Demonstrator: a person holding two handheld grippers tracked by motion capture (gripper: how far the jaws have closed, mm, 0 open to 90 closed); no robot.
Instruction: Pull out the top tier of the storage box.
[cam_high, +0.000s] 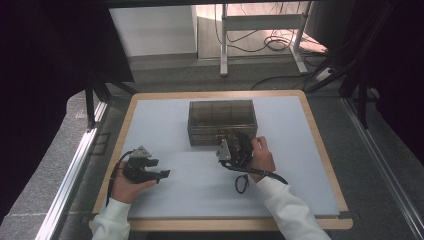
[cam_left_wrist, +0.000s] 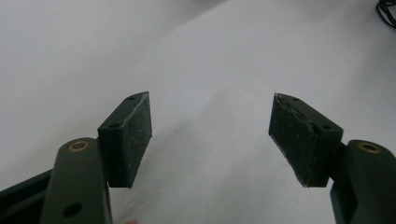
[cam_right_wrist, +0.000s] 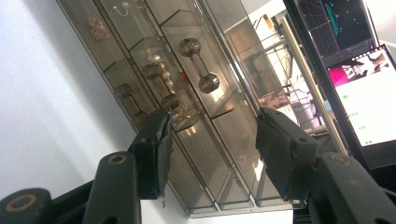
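Observation:
A smoky see-through drawer box (cam_high: 222, 121) stands at the middle back of the pale mat (cam_high: 165, 130). My right gripper (cam_high: 239, 137) is at its front right corner and points at the drawer fronts. In the right gripper view the box (cam_right_wrist: 154, 28) lies tilted across the picture, with a handle of two round metal knobs (cam_right_wrist: 199, 65) on one drawer and smaller gold knobs (cam_right_wrist: 161, 84) beside it. My right gripper (cam_right_wrist: 212, 140) is open just short of the drawer fronts, holding nothing. My left gripper (cam_high: 163, 173) rests low at the front left, open (cam_left_wrist: 210, 100) over bare mat.
The mat lies on a wood-edged table (cam_high: 320, 145). A loop of the right gripper's cable (cam_high: 242, 184) rests on the mat near the person's right sleeve. A lit monitor (cam_right_wrist: 369, 102) stands beyond the box. A desk frame (cam_high: 260, 30) and floor cables lie past the table.

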